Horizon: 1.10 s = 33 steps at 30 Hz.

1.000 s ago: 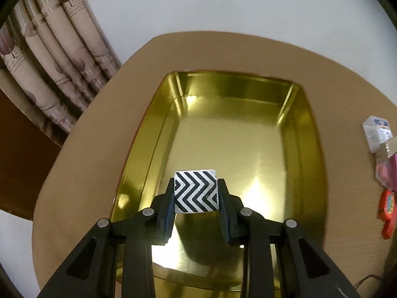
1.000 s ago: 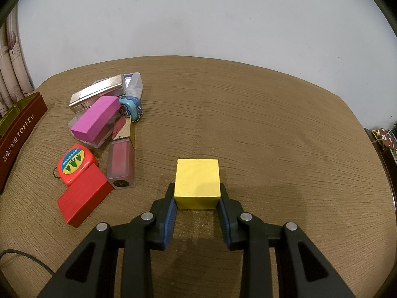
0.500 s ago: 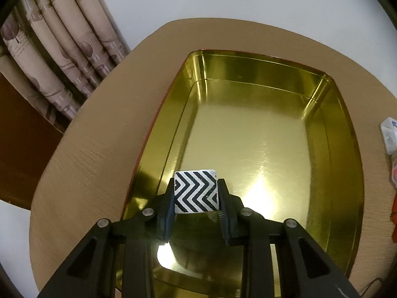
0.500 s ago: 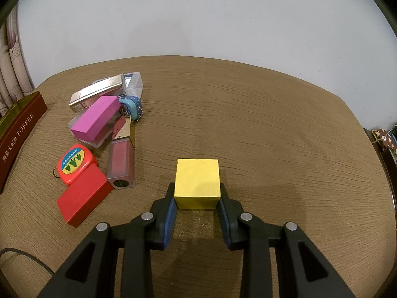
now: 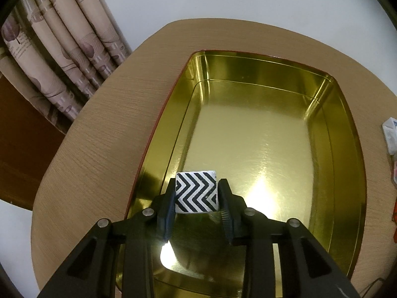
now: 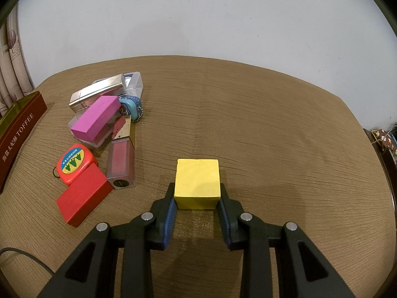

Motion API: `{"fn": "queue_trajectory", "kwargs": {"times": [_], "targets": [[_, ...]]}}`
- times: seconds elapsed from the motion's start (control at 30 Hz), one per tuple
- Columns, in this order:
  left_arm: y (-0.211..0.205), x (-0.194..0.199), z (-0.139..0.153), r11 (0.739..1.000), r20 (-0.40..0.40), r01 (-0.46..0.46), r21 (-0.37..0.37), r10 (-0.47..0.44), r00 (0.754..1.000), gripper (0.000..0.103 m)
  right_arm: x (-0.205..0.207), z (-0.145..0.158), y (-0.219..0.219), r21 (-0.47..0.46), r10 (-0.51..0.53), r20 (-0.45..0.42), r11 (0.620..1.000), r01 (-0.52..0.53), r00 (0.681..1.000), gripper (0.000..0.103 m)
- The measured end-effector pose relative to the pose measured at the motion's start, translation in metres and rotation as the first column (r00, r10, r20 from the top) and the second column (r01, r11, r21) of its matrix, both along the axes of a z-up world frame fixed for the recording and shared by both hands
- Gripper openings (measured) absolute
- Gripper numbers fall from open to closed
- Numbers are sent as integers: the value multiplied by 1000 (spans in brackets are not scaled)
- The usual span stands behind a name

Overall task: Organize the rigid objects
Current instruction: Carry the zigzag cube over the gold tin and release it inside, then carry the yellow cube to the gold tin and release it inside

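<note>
Left claw [image 5: 196, 193] is clamped on a black-and-white chevron cube [image 5: 196, 191], held over the near left corner of the gold tin tray [image 5: 347, 134]; whether it touches the tray floor is hard to tell. Only the right wrist view shows the tray's maroon "TOFFEE" side. There, the right claw [image 6: 197, 196] grips a plain yellow cube [image 6: 197, 182] on the worktop [image 6: 273, 129], right of the tray, beyond a clutter pile: magenta block [image 6: 95, 118], red block [image 6: 83, 196], tape measure [image 6: 74, 162].
</note>
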<state>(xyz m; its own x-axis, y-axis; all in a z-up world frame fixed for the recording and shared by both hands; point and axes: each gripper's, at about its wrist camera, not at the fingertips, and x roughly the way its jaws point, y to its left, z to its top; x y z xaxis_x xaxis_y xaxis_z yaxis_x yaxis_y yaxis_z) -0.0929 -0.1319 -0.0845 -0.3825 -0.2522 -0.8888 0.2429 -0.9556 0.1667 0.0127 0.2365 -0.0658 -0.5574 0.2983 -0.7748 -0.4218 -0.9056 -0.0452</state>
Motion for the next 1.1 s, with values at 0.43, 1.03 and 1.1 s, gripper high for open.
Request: {"fn": "queue_trajectory", "kwargs": {"times": [0.43,1.03,1.1], "targets": [[-5,11,33,999,-65,46,14,-45,997,57,-2,-1,-1,2,1,1,1000,-1,1000,31],[-41,66,64,995,-152,-96,-8,94,984,74,3,10,-5,5,2,0,1000,-2,1000,31],[-42,64,64,995,-150,-98,-1,96,984,74,2,17,-12,15,15,2,1000,-16,1000,31]]}}
